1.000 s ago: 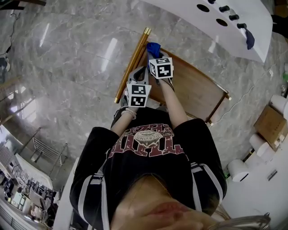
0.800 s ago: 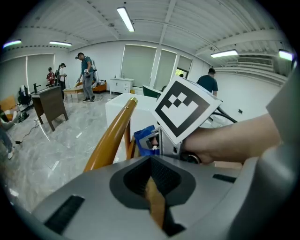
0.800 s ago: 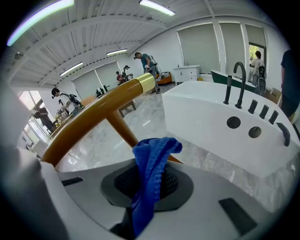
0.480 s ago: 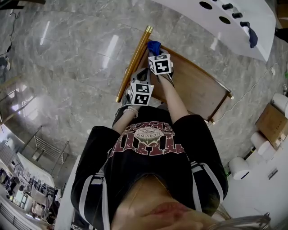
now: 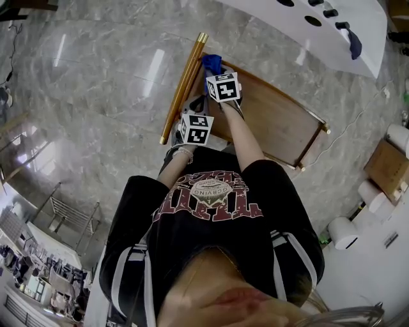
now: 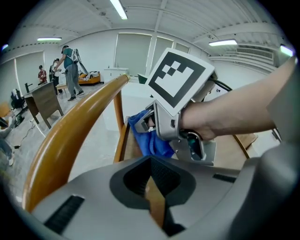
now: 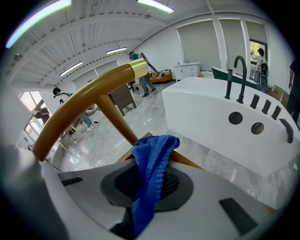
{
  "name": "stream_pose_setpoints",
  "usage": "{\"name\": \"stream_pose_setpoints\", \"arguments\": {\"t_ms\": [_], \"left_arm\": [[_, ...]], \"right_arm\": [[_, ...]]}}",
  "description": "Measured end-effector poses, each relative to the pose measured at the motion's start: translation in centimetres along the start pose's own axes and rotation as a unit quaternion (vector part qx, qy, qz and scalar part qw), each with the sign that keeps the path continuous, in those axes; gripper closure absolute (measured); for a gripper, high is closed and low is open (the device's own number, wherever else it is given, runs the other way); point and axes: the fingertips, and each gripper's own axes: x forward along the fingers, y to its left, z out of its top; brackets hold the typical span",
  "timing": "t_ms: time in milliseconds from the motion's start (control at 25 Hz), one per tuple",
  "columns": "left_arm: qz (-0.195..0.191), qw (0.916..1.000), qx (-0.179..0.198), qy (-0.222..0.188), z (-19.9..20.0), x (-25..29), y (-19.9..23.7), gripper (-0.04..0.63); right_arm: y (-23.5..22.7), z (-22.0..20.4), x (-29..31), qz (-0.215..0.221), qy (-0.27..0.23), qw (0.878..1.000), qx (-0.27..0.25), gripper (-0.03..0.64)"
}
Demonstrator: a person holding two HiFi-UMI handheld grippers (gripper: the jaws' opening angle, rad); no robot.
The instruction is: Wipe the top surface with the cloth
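1. Wide, bright indoor hall: glossy grey marble floor (image 5: 96,76), strip lights (image 6: 119,8) overhead, several people (image 6: 70,65) standing far off among desks (image 6: 47,101).
2. On that floor, a low wooden piece of furniture (image 5: 312,148) with a flat brown top surface (image 5: 275,121), bordered along one side by a thick, rounded golden-brown rail (image 5: 184,83) ending in a brass-coloured cap (image 7: 140,69).
3. Beyond it, a long white counter (image 5: 332,38) with round dark holes and a black curved tap (image 7: 236,75).
4. From above, a person in a black T-shirt (image 5: 211,236) with red lettering, both arms stretched forward over the near end of the furniture.
5. Right gripper (image 7: 146,199) clamped tight on a blue knitted cloth (image 7: 154,154), pinched between the jaws and rising out of them in a loose fold.
6. Free end of the cloth drooping over the far corner of the top surface, just beside the capped end of the rail; actual contact with the wood impossible to confirm.
7. Right gripper's marker cube (image 5: 223,87) just behind the cloth in the head view, on the side towards the person.
8. Left gripper (image 6: 151,187) nearer the person, close beside the right one and near the rail's lower end, jaws drawn almost together on a thin tan wooden strip (image 6: 157,211); unclear which part of the furniture.
9. In the left gripper view, the right gripper ahead and slightly to the right, a bare right hand (image 6: 220,117) wrapped round its handle, the cloth bunched at its front end beside the inner face of the rail.
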Motion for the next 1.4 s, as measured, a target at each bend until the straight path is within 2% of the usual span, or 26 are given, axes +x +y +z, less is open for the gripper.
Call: {"name": "stream_pose_setpoints", "arguments": {"t_ms": [640,1400], "left_arm": [[-0.008,0.9986,0.024,0.046,-2.3,1.8,-1.1,0.551],[-0.051,0.9940,0.065,0.071,-3.0,3.5,-5.8,0.551]], "right_arm": [[-2.2,-1.5,-1.6,-0.006,-0.006,1.000,0.010,0.561],[-6.8,-4.7,-5.4,-0.034,-0.008,0.999,0.040,0.560]]}}
